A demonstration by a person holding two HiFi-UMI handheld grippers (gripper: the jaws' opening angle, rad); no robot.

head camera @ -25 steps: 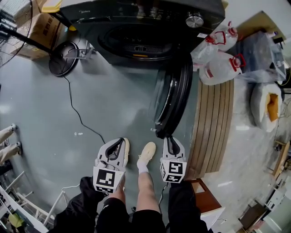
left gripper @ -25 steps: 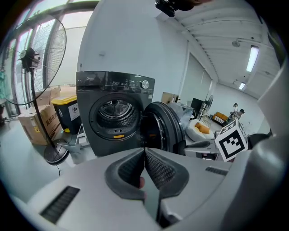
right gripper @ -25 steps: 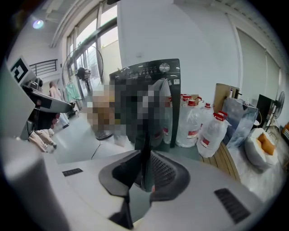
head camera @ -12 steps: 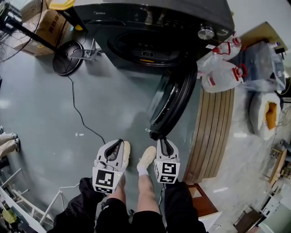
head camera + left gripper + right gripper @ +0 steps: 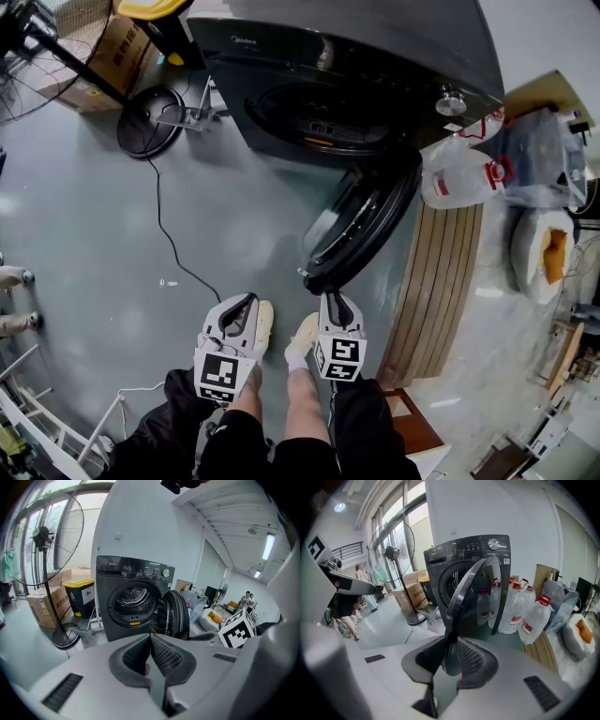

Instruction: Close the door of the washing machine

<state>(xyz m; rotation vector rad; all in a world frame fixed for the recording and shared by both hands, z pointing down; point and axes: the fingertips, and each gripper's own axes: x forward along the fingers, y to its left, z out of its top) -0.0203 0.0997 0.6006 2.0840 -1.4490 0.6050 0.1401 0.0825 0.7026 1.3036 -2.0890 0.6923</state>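
The dark washing machine [image 5: 356, 84] stands at the top of the head view, its round door [image 5: 361, 230] swung out and slanting down-left toward me. My right gripper [image 5: 328, 298] is at the door's free lower edge. In the right gripper view the door's rim [image 5: 471, 592] stands between the pads; the jaws have just been opening and I see no firm pinch on it. My left gripper [image 5: 246, 302] hangs to the left over the floor, shut on nothing, apart from the door. The left gripper view looks at the machine [image 5: 131, 599] and the open door [image 5: 176, 616].
A fan's round base [image 5: 150, 122] and its cable [image 5: 164, 239] lie on the grey floor at the left. Water jugs [image 5: 459, 173], a wooden slatted board [image 5: 441, 281] and a white sack [image 5: 544, 248] crowd the right. My feet [image 5: 302, 336] are between the grippers.
The door has swung leftward, from pointing straight at me to slanting down-left. My right gripper went left with its edge. The left gripper shifted slightly too.
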